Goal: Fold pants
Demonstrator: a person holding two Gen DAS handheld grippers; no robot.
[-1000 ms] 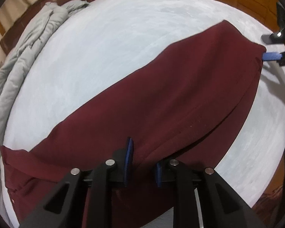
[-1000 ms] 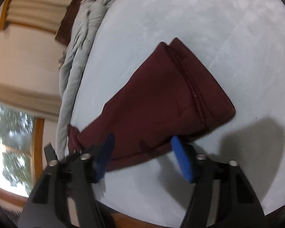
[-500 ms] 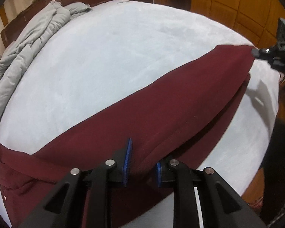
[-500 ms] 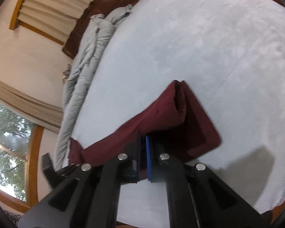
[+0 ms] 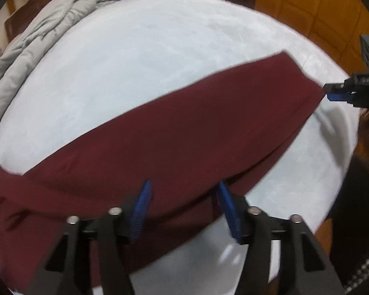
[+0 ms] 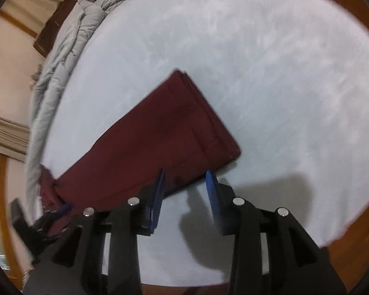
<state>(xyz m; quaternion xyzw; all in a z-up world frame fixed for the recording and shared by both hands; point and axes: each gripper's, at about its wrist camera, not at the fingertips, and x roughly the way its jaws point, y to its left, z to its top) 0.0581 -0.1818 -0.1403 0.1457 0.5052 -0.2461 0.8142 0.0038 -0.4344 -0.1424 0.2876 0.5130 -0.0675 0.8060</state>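
Both views blurred by motion, so seams and hem detail on the pants (image 5: 184, 132) hard to make out. Waist end cut off at the lower left edge of the left wrist view, partly behind the black frame of the left tongs (image 5: 184, 209). In the right wrist view, far end of the pants (image 6: 155, 142) hidden behind the other tool at lower left.

Maroon pants lying folded lengthwise on the pale bed (image 5: 160, 56), running diagonally, leg hems toward the right side of the bed. Crumpled grey duvet (image 5: 37, 32) heaped along the far left edge, well apart from the pants.

Left tongs spread wide, blue pads (image 5: 141, 211) apart, nothing pinched between them; near long edge of the pants lying just ahead of and under the pads, contact not clear.

Right tongs (image 6: 184, 196) also spread wide and holding nothing, blue pads (image 6: 212, 194) apart, poised at the near corner of the hem end; left pad overlapping the cloth edge, right pad over bare bed. Seen from the left wrist, right tongs (image 5: 337, 92) tips just beside the hem corner.
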